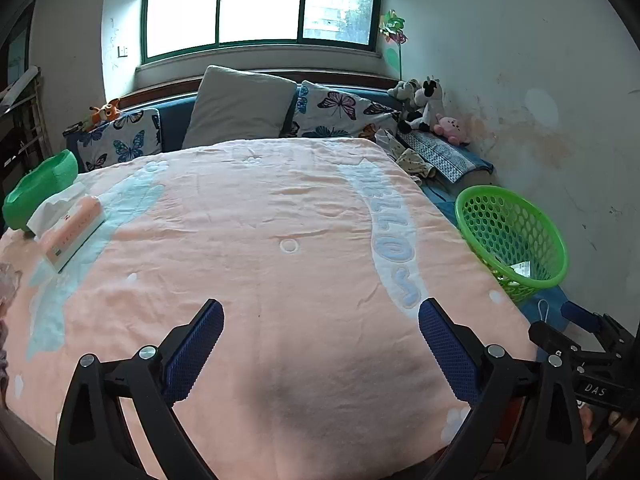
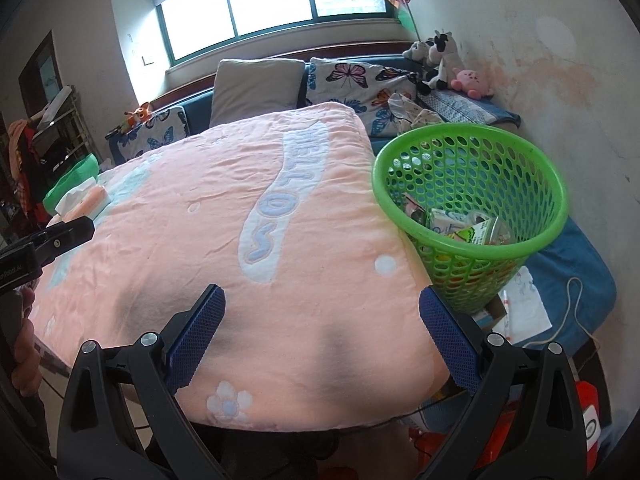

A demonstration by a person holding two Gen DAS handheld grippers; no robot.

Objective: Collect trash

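While both tongs (image 1: 320,344) (image 2: 322,340) gape, basket (image 2: 472,200) upright, mouth up

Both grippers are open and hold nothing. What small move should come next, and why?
Probably move the left gripper toward the crumpled wrapper at the blanket's left edge. The basket already holds trash, the blanket shows no other litter, and the right gripper is also open and holds nothing.

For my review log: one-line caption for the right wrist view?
Open right gripper over pink blanket, beside green basket holding trash.
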